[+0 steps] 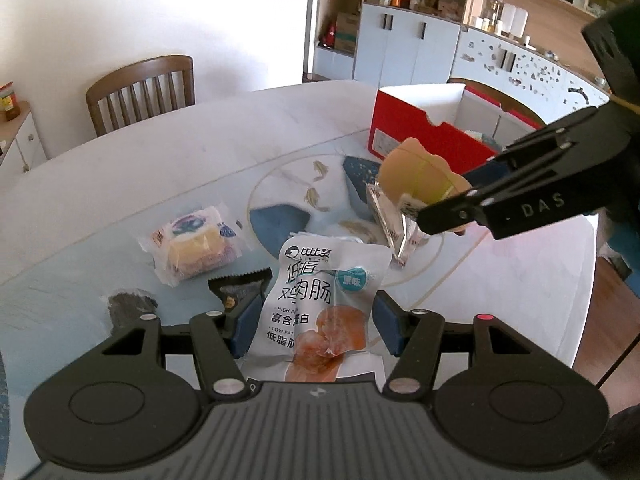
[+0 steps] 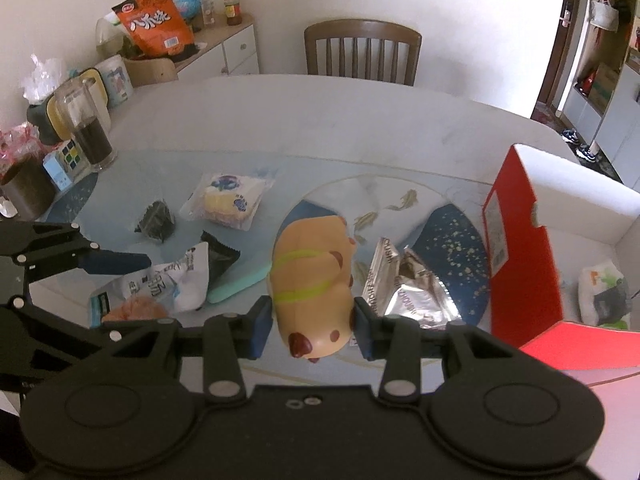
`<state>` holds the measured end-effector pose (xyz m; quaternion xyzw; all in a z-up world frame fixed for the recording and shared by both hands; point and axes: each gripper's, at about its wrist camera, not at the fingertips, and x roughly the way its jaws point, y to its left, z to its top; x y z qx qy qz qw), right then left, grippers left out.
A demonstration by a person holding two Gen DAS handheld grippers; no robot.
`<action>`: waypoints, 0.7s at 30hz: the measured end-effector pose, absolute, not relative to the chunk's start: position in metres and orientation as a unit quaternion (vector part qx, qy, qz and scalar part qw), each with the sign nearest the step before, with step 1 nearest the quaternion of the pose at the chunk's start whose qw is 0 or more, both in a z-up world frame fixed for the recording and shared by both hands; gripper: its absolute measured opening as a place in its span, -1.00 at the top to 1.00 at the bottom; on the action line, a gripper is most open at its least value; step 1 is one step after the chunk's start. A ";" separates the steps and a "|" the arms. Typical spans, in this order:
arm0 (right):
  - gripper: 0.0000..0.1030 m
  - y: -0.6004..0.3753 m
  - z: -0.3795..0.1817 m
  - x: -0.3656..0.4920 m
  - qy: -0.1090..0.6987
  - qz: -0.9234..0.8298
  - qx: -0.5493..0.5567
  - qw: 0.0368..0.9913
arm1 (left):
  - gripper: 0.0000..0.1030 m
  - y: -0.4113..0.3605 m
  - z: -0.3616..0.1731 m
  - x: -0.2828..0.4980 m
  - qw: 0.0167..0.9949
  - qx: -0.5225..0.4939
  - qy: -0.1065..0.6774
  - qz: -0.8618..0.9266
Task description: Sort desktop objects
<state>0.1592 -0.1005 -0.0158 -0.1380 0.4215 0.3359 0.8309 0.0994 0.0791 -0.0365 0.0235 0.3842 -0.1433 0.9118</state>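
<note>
My left gripper (image 1: 312, 326) is clamped on a white sausage pouch (image 1: 320, 304), pads on both edges, pouch off the table (image 1: 200, 148). From the right wrist view the same pouch (image 2: 160, 288) hangs crumpled at lower left under the left gripper's blue finger (image 2: 116, 262).

My right gripper (image 2: 313, 324) is closed on a tan toy (image 2: 314, 276) with two yellow-green bands, pads against both its flanks. In the left wrist view the toy (image 1: 420, 176) sits in the right gripper (image 1: 448, 216), up over the table near the red box (image 1: 420, 132).

Red box stands at the right, open on top, a white bag (image 2: 604, 296) inside on its floor.

Still on the table: a cake pack (image 2: 228, 200) left of centre, a dark triangle pack (image 2: 158, 218) just beside it, a black pack (image 2: 220, 256) behind the pouch, a mint strip (image 2: 240, 282) next to that, a silver foil pack (image 2: 404, 288) between the toy and the box. Foil pack shows below the toy in the left view too (image 1: 394, 220).

A chair (image 2: 362, 50) stands at the far side. A glass jar (image 2: 90, 128) with a dark fill stands at the far left edge.
</note>
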 end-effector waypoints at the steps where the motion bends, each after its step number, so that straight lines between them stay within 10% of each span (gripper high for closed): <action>1: 0.20 -0.102 -0.013 0.159 0.421 0.336 -0.137 0.831 | -0.16 0.079 -0.034 0.100 0.912 0.024 0.384 -0.143; 21: 0.20 -0.151 0.028 0.176 0.400 0.321 -0.121 0.850 | -0.16 0.049 0.012 0.119 0.919 0.031 0.367 -0.136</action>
